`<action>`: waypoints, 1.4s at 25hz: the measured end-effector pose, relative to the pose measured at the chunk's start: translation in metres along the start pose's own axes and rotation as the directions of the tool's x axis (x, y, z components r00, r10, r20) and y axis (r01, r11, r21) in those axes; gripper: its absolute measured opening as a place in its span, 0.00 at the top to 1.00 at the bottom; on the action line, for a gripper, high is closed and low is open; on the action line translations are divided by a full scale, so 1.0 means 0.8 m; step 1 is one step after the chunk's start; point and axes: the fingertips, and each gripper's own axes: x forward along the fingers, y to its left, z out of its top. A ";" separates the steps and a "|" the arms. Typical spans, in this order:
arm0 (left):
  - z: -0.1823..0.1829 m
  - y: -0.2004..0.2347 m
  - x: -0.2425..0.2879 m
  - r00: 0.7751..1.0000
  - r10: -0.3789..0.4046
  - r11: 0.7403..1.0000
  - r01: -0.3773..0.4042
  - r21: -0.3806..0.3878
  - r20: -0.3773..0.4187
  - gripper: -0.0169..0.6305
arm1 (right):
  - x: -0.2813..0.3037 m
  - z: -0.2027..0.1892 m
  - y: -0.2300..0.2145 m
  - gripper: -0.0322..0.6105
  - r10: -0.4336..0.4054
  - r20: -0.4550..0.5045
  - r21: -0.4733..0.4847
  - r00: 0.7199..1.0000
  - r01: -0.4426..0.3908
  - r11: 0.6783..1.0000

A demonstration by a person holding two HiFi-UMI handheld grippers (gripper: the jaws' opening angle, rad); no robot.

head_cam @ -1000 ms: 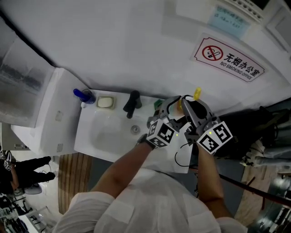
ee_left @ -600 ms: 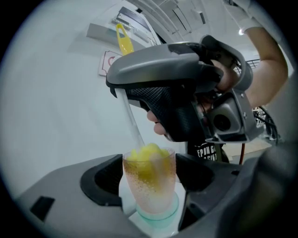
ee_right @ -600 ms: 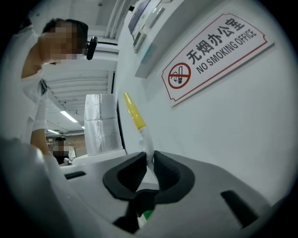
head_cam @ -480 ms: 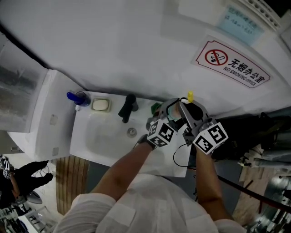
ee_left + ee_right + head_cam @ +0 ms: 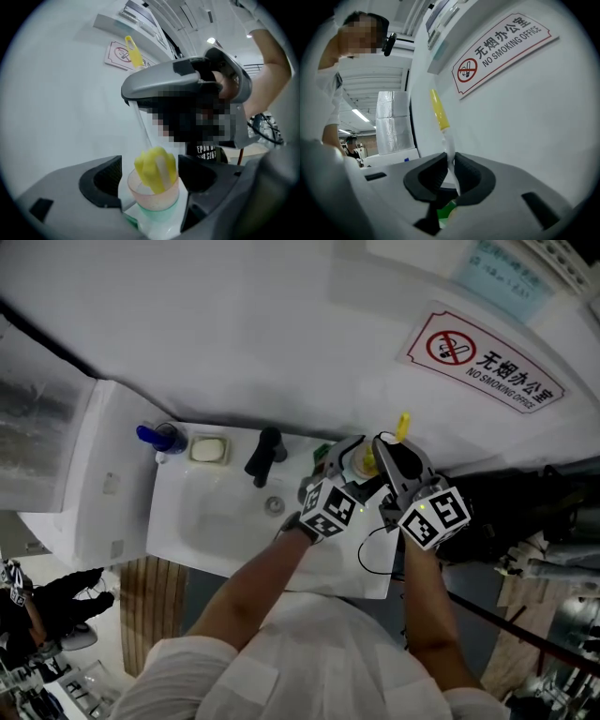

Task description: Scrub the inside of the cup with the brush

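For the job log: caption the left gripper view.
Yellow brush head inside the cup, right gripper above holding its handle.

Cup (image 5: 154, 199): translucent pink upper band, pale green lower band. Brush (image 5: 156, 172): bright yellow head, clear-white handle, yellow end cap. Left gripper (image 5: 151, 180): grey shell, black pads; its jaws have just opened wider, with the cup between them. Right gripper (image 5: 451, 176): the same grey shell and black pads. Marker cubes (image 5: 333, 510): black-and-white square pattern. Sign (image 5: 483, 360), upper right of the head view: white plate, red border, red prohibition ring, black lettering. Wall (image 5: 234, 334): plain white. Sink (image 5: 216, 521): white. Tap (image 5: 265, 456): black. Bottle (image 5: 157, 437), left of the tap: deep blue. Floor strip (image 5: 150, 596), lower left: brown wood grain. Shirt (image 5: 309, 662): white.
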 end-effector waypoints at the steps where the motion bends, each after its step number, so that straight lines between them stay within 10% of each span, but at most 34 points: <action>1: 0.000 0.002 -0.002 1.000 0.003 1.000 -0.003 -0.004 -0.001 0.44 | 0.000 0.002 -0.001 0.88 -0.004 0.008 0.005 1.000 0.004 1.000; 22: 0.062 0.032 -0.060 0.988 0.075 0.989 -0.057 -0.134 0.134 0.44 | -0.035 0.081 0.001 0.88 -0.038 0.184 0.081 0.982 0.024 0.996; 35: 0.141 0.083 -0.160 0.933 0.243 0.923 -0.139 -0.357 0.265 0.45 | -0.096 0.150 0.030 0.88 -0.045 0.310 0.053 0.950 0.030 0.998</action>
